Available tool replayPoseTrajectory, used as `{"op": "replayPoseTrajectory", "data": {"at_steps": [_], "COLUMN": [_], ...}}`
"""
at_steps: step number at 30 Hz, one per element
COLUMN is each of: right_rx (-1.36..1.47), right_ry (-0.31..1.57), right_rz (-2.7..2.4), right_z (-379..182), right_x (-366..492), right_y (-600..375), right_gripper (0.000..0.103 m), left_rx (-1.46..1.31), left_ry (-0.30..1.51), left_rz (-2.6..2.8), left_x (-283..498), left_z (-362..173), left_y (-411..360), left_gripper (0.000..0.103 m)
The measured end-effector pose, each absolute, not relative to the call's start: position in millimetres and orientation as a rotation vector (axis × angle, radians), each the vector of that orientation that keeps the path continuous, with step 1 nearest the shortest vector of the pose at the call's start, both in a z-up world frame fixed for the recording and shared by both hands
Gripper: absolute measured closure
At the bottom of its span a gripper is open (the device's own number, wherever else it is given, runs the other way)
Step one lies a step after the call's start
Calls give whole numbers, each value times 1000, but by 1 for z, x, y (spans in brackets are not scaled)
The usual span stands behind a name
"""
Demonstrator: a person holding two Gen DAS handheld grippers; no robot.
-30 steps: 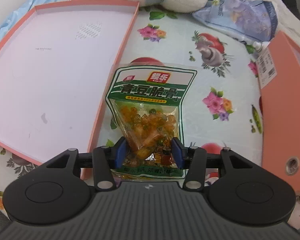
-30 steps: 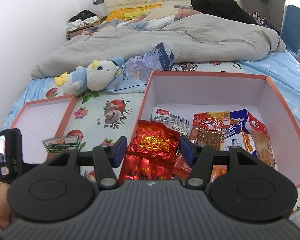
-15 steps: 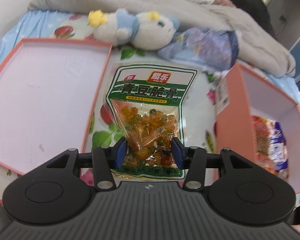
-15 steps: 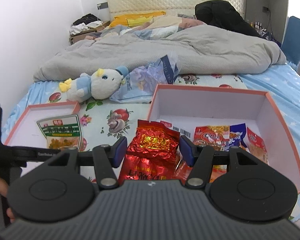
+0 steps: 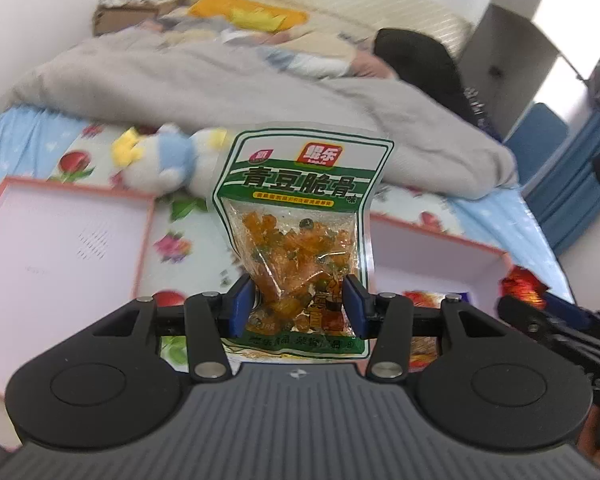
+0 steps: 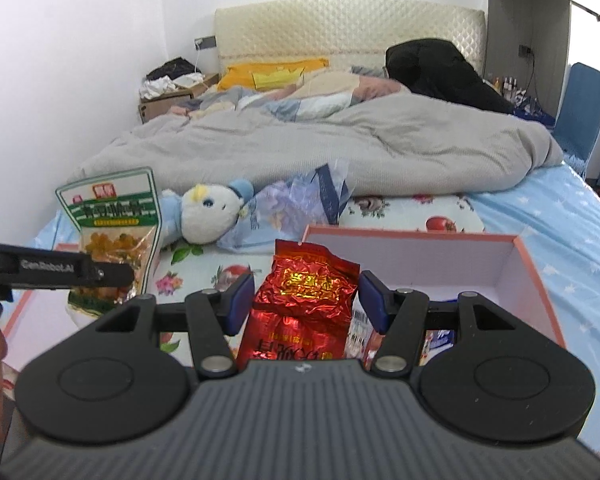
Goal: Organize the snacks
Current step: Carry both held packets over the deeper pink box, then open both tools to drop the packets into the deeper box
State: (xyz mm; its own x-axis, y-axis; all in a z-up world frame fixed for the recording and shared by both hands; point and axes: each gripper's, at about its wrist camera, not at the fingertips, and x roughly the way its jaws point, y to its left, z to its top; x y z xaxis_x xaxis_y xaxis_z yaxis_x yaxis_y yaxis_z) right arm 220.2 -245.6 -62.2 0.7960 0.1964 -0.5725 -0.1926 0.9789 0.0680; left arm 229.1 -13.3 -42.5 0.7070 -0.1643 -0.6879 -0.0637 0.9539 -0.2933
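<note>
Slippage is the risk: left gripper [image 5: 297,307] pinches the green-and-clear plastic pouch of orange snack pieces [image 5: 300,236] low between its fingers, top-heavy above them. Right gripper [image 6: 306,303] clamps the crinkled red foil packet [image 6: 304,304] between its pads, above the pink open box [image 6: 536,280]; slick film could slide free.

Green-and-white snack bag [image 5: 300,232], red logo, clear window with orange and green pieces, frame centre. Red foil packet [image 6: 304,300], gold print, lower centre. Blue pads on black left gripper [image 5: 298,306] and black right gripper [image 6: 306,302]. Box [image 6: 528,264] salmon-pink outside, white inside, at right. Light-blue bedsheet [image 6: 560,232] with white stars, plus fruit-and-flower print. Grey duvet [image 6: 340,144] mid-frame. White-blue-yellow plush [image 6: 208,216].
</note>
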Motion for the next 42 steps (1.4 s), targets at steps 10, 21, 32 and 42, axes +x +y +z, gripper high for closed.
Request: {"op": "replayPoseTrajectory", "data": {"at_steps": [10, 21, 32, 42], "right_rx": [44, 105, 150, 164], "right_ry": [590, 660, 797, 894], "right_rz": [165, 76, 28, 51], "right_z": [-54, -83, -146, -185], "right_x": [228, 256, 291, 312], "right_y": [-284, -345, -381, -388], "right_gripper": [43, 43, 42, 42], "left_rx": [-253, -215, -163, -151], "left_ry": [744, 849, 999, 1093], "left_rz": [-178, -303, -338, -317], "left_x": [242, 291, 340, 360], "left_z": [-7, -42, -117, -161], "left_y": [-81, -157, -201, -212], "left_gripper": [49, 49, 49, 48]}}
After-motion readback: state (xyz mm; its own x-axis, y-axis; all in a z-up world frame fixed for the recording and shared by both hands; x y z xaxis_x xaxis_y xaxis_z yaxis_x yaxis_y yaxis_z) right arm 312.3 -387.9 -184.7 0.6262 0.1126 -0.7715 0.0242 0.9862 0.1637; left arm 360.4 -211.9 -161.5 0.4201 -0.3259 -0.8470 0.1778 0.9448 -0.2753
